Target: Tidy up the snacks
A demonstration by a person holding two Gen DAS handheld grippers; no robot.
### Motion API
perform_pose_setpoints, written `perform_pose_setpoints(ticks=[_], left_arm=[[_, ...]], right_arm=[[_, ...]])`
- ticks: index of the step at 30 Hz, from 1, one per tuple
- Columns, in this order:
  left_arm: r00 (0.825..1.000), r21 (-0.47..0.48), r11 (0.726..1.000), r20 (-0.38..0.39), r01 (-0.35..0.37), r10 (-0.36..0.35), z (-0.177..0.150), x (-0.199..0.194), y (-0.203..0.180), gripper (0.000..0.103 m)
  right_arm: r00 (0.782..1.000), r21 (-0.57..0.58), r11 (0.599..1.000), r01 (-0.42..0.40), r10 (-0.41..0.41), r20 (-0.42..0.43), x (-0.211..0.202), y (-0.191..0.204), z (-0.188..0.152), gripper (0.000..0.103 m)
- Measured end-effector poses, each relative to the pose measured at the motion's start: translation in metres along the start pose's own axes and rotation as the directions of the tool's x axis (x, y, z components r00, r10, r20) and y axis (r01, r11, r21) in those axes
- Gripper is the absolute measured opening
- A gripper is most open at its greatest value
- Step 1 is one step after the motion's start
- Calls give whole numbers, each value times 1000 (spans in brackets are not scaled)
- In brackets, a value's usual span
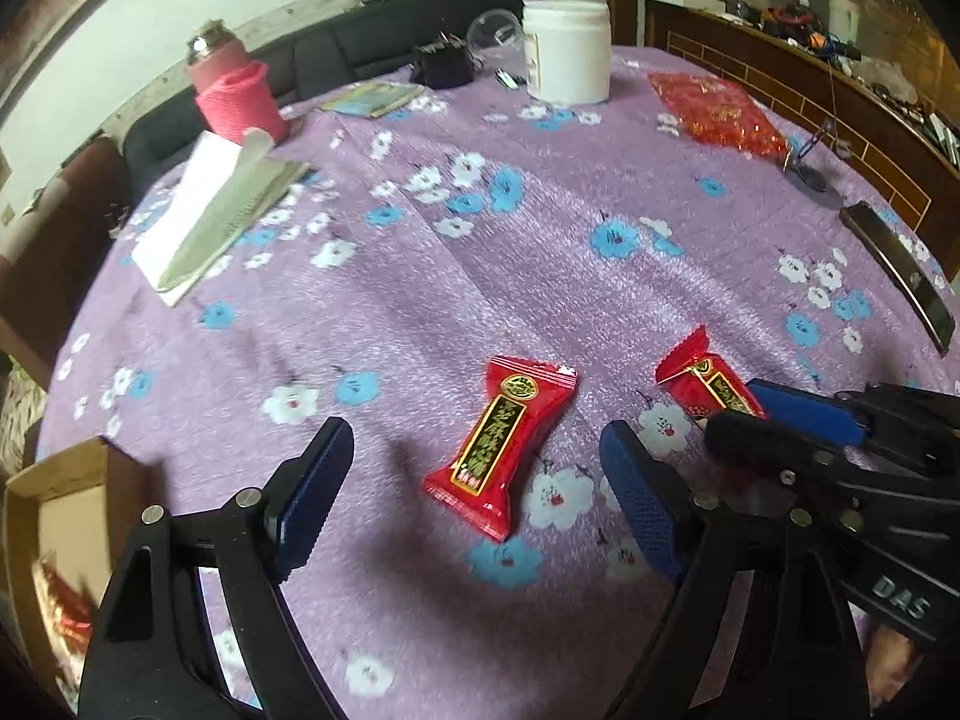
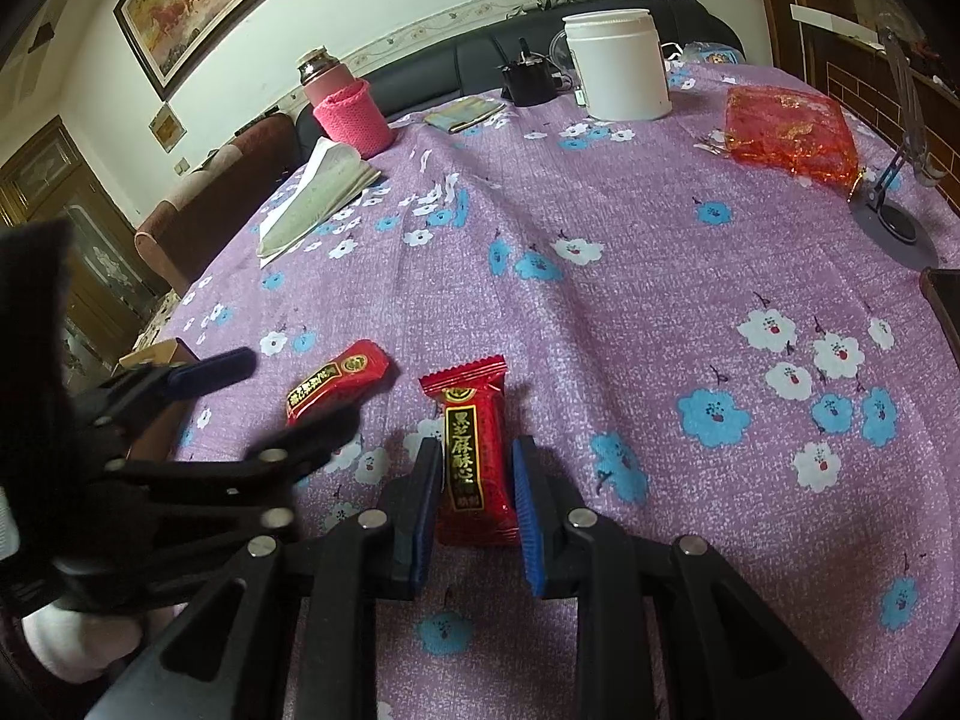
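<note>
Two red wrapped candies lie on the purple flowered tablecloth (image 1: 420,276). In the left wrist view, one candy (image 1: 501,444) lies between and just ahead of my open left gripper (image 1: 480,480). The other candy (image 1: 708,381) lies to its right, between the fingers of my right gripper (image 1: 744,414). In the right wrist view, my right gripper (image 2: 474,498) has its blue pads on both sides of that candy (image 2: 474,450), closed on the wrapper. The first candy (image 2: 336,378) lies to the left, with my left gripper (image 2: 276,396) around it.
A cardboard box (image 1: 66,540) with red candies sits at the table's left edge. A white jar (image 1: 567,51), pink bottle (image 1: 231,90), tissue pack (image 1: 222,210), red bag (image 1: 717,111), phone (image 1: 900,276) and small stand (image 1: 810,171) lie farther back.
</note>
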State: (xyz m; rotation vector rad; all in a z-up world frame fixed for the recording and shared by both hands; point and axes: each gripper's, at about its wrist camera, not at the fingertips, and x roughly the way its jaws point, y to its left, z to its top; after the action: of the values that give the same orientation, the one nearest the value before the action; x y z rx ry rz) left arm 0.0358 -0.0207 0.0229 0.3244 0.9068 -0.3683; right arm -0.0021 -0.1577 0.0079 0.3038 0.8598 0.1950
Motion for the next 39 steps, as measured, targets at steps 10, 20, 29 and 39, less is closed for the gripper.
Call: perform_pose_setpoints(ticks=[10, 20, 29, 39], left_arm=[[999, -2, 999, -10, 45, -45, -9, -3, -8, 21], [997, -69, 997, 65, -41, 46, -32, -64, 0, 21], [989, -150, 985, 107, -83, 99, -61, -110, 16, 21], [982, -190, 977, 142, -93, 121, -90, -143, 28, 21]], right_arm=[[999, -53, 998, 39, -38, 9, 2, 8, 0, 26], [1000, -31, 999, 20, -19, 21, -2, 4, 0, 23], [998, -57, 998, 23, -20, 56, -11, 10, -4, 22], [996, -93, 995, 41, -32, 89, -21, 25, -12, 22]])
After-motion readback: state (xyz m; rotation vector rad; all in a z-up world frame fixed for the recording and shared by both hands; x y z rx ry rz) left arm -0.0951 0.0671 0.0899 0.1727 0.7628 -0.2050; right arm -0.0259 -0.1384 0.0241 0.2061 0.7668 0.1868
